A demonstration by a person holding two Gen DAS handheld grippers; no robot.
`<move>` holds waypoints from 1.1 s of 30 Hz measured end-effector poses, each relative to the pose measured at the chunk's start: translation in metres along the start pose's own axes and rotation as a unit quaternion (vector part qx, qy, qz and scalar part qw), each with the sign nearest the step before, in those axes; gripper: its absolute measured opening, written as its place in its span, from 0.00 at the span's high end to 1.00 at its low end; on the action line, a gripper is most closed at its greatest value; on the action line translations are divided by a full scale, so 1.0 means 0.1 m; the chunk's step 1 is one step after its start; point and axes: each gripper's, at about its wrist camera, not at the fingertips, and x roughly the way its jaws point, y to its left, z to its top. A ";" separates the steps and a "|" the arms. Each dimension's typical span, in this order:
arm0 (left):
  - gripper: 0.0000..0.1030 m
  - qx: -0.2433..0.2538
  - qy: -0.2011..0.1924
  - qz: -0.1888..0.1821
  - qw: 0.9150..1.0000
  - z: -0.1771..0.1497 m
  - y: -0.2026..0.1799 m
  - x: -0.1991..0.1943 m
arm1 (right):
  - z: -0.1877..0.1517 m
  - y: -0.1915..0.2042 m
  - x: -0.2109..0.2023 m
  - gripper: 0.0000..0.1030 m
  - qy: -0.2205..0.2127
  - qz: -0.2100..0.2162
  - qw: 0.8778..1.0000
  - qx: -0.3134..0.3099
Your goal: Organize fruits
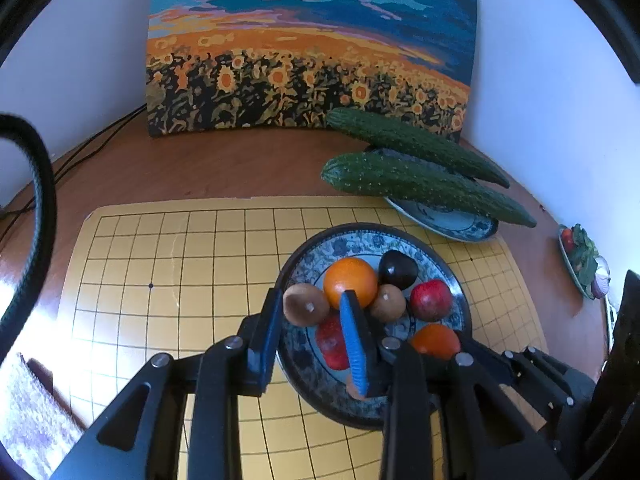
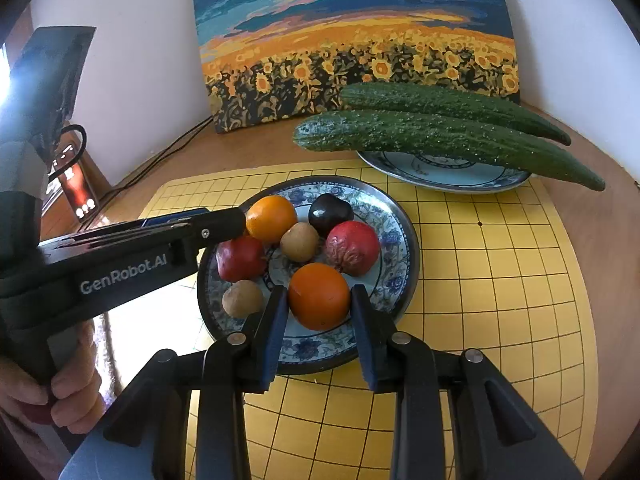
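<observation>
Hovering over a floral plate (image 2: 394, 236) of fruit, both grippers sit with jaws spread and nothing clamped.
Right gripper (image 2: 319, 312) brackets the near orange (image 2: 319, 295), its pads just beside the fruit on either side; whether they touch is unclear. Left gripper (image 1: 310, 332) reaches in over the plate's left rim, jaws parted above a red apple (image 2: 241, 258) and a brown fruit (image 1: 305, 304). Two cucumbers (image 2: 440, 136) lie across a second plate (image 2: 440, 178) behind, on the yellow grid board (image 2: 500, 280).
</observation>
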 end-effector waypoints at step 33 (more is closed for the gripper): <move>0.46 0.009 0.001 0.047 0.999 -0.70 -0.23 -0.45 | -0.43 -0.10 -0.49 0.42 -0.003 -0.024 1.000 -0.006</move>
